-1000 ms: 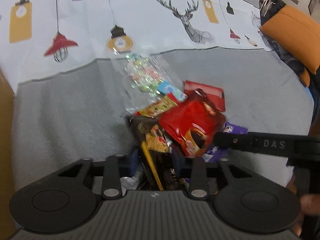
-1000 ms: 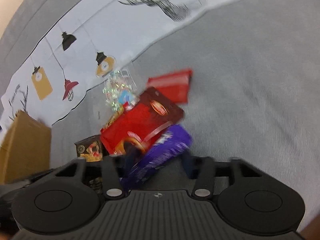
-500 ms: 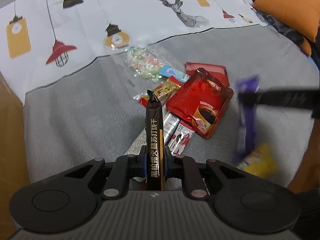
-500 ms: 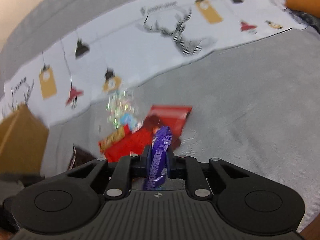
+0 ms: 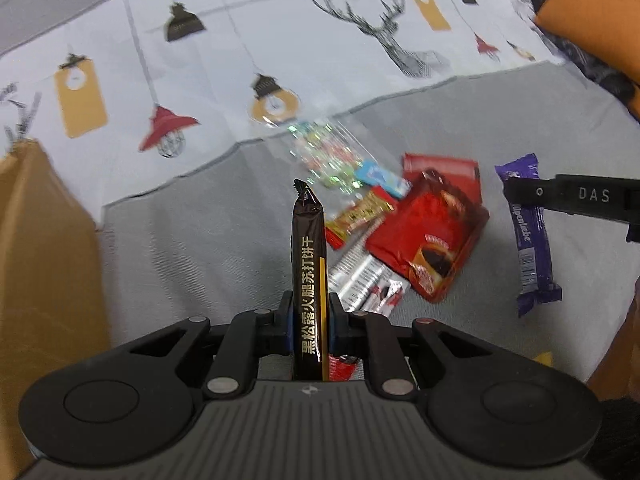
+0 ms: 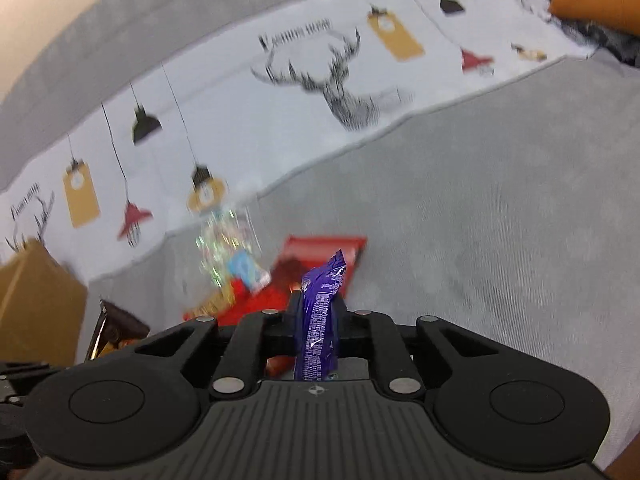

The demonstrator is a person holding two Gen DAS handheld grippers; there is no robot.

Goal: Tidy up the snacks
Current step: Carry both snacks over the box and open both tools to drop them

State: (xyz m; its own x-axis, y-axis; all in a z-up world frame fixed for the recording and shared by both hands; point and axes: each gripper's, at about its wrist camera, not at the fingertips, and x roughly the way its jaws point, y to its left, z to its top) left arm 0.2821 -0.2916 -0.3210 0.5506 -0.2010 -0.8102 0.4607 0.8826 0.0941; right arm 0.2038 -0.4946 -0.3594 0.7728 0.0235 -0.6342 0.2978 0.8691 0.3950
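Since 1.0 s ago both picks lifted off pile. Left gripper (image 5: 308,316) clamps black bar (image 5: 308,264); right gripper (image 6: 318,320) clamps purple bar (image 6: 320,320). Pile (image 5: 400,224) on bed unsorted; box (image 5: 40,260) far left. Two of many done.

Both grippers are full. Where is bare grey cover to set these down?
Open grey cover lies right of the flat red packet, and more between the brown cardboard box and the snack pile. It is crowded around the large red coffee pouch and clear candy bag.
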